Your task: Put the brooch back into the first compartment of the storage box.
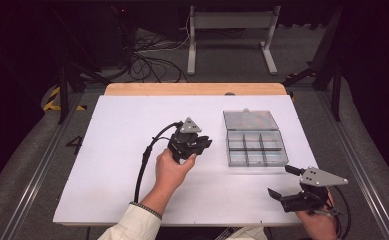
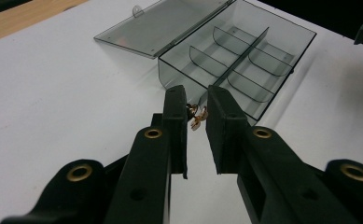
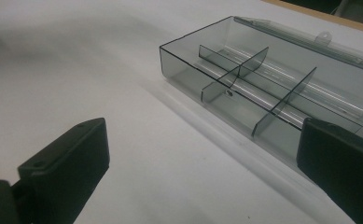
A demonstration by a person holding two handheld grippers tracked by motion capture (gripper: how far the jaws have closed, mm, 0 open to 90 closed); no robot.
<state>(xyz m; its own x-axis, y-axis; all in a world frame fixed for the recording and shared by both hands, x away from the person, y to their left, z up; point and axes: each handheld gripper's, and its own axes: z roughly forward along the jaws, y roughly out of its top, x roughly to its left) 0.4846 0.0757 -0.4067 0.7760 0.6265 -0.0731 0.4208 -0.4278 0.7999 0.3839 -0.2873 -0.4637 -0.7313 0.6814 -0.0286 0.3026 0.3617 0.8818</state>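
White tabletop with wooden far edge, grey carpet floor, tangled cables, metal stand, dark surroundings

Bright overhead light, dark surroundings

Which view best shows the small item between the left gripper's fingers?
The left gripper view: a small coppery piece sits pinched between the left gripper fingers. In the high view the gripper's body hides it; the right gripper view faces the open box.

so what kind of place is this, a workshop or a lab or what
Probably a lab recording setup: a white table on a bare floor, loose cables behind it, and a hand-held left gripper.
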